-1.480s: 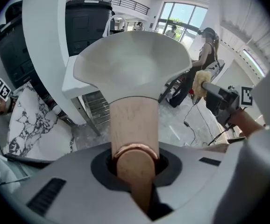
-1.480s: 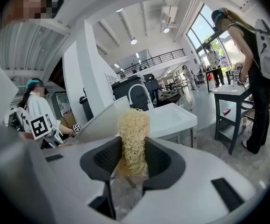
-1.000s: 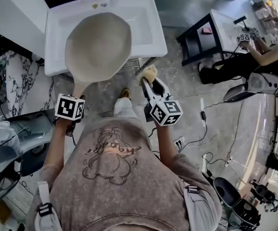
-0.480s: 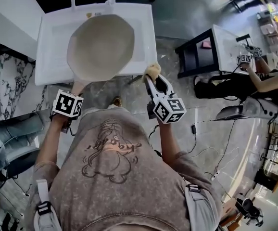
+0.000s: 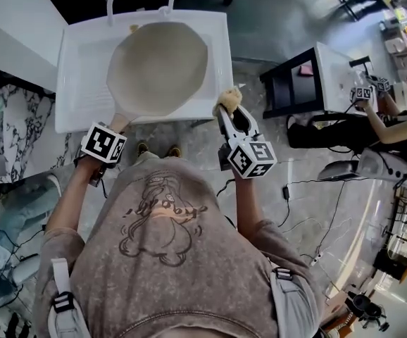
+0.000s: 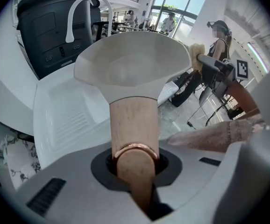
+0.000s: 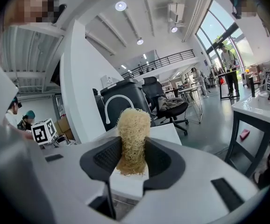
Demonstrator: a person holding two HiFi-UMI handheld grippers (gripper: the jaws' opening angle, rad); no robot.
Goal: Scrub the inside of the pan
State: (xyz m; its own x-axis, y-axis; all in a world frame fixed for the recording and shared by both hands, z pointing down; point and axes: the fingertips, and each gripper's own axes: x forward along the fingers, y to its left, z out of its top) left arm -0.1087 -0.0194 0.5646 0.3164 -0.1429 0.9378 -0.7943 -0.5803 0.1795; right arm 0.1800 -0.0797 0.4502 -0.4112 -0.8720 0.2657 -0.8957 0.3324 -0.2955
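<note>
No words, numbers or brand names are showing clearly enough to read. The left gripper [image 5: 116,127] and right gripper [image 5: 226,106] are carrying only black-and-white square markers, and the print on the person's shirt [image 5: 158,224], lower centre of the head view, is appearing too blurred to read.

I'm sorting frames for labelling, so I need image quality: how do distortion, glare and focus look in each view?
Head view: strong fisheye bending toward the edges, but sharp and evenly lit; the pan shows no glare. Left gripper view: dark round vignette, the close pan handle slightly soft, windows overexposed. Right gripper view: the scrubber is crisp; ceiling lamps flare.
</note>
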